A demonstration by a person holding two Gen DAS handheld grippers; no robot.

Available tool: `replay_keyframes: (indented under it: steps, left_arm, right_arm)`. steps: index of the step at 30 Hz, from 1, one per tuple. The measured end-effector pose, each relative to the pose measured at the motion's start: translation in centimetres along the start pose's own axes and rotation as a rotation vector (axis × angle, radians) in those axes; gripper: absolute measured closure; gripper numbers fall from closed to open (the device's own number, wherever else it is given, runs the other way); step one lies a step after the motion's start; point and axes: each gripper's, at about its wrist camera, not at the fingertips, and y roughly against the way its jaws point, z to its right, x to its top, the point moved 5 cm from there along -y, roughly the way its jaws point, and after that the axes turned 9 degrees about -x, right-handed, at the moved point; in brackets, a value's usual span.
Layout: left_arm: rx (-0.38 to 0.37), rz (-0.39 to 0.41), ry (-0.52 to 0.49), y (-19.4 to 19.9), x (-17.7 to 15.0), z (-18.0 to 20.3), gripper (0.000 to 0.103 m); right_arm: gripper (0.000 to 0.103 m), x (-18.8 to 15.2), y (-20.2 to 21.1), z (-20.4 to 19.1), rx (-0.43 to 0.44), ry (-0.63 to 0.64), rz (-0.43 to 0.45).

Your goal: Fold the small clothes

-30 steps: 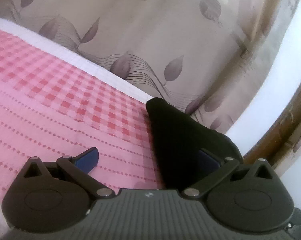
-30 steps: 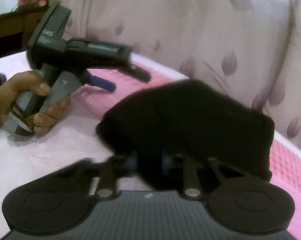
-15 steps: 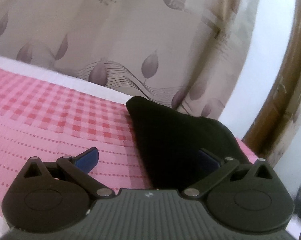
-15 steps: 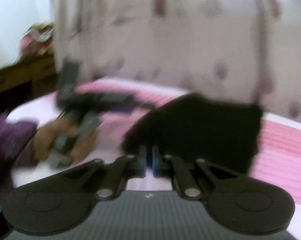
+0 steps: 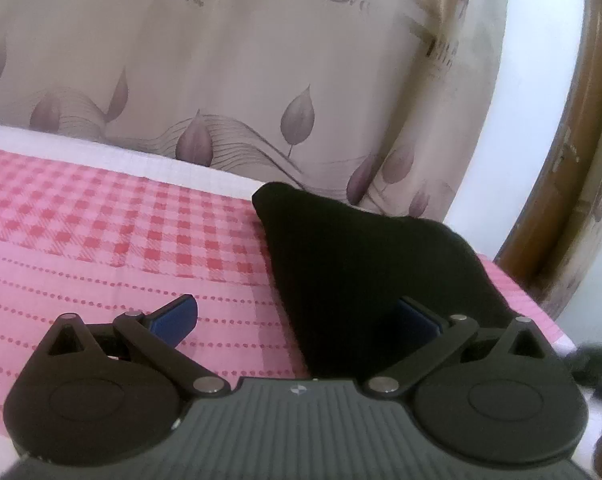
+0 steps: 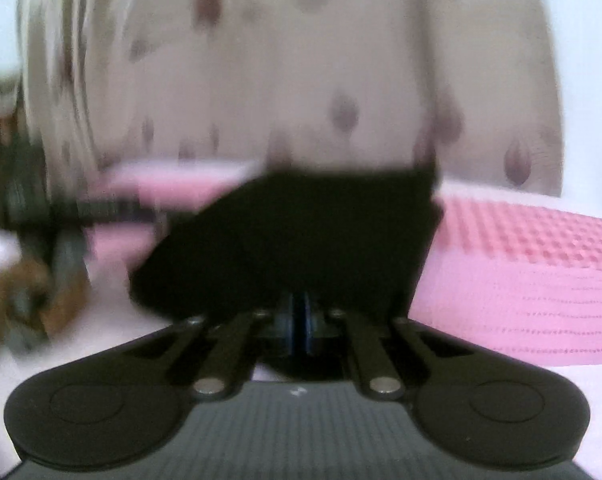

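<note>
A small black garment (image 5: 365, 264) lies folded on the pink checked bedsheet (image 5: 101, 240). My left gripper (image 5: 297, 316) is open, its blue-padded fingers (image 5: 177, 314) spread just above the sheet, the right finger in front of the garment's near edge. In the right wrist view the same black garment (image 6: 301, 236) is blurred by motion. My right gripper (image 6: 299, 320) is shut, its fingers pressed together at the garment's near edge; whether cloth is pinched between them is hidden. The left gripper and hand show as a blur at the left (image 6: 33, 248).
A beige curtain with leaf print (image 5: 261, 80) hangs behind the bed. A white mattress edge (image 5: 101, 152) runs along the back. A brown wooden frame (image 5: 573, 160) stands at the right. The sheet stretches to the left.
My right gripper has swung right and moved closer to the black garment, staying shut. The left gripper has turned slightly right and stayed open. The garment looks flatter.
</note>
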Motion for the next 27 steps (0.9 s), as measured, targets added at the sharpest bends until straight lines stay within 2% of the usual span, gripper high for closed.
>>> replay_keyframes:
  steps: [2, 4, 5, 6, 8, 14, 24, 27]
  left_arm:
    - [0.017, -0.015, -0.009, -0.2, 0.3, 0.0, 0.0]
    - [0.053, -0.039, -0.04, -0.5, 1.0, 0.3, 0.0]
    - [0.066, -0.046, -0.06, -0.7, 1.4, 0.5, 0.0]
    - [0.079, -0.057, -0.086, -0.9, 1.8, 0.8, 0.0]
    - [0.115, -0.086, -0.141, -1.6, 2.4, 1.4, 0.0]
    - [0.154, -0.162, -0.233, -3.7, 3.0, 2.4, 0.0]
    - [0.144, -0.211, -0.266, -6.0, 3.3, 2.5, 0.0]
    - [0.104, -0.232, -0.247, -6.7, 3.4, 2.2, 0.0]
  right_arm:
    - [0.091, 1.3, 0.1, 1.8, -0.008, -0.086, 0.016]
    - [0.068, 2.1, -0.6, 3.4, -0.046, -0.141, 0.003]
    - [0.044, 2.4, -1.1, 3.9, -0.058, -0.155, 0.006]
    - [0.025, 2.5, -1.3, 4.2, -0.059, -0.163, 0.018]
    - [0.015, 2.8, -2.2, 4.7, -0.066, -0.177, 0.018]
    - [0.015, 2.4, -5.9, 5.4, -0.067, -0.217, -0.049]
    - [0.015, 1.8, -9.4, 6.5, -0.041, -0.283, -0.108]
    - [0.015, 1.5, -10.4, 6.6, -0.012, -0.307, -0.133]
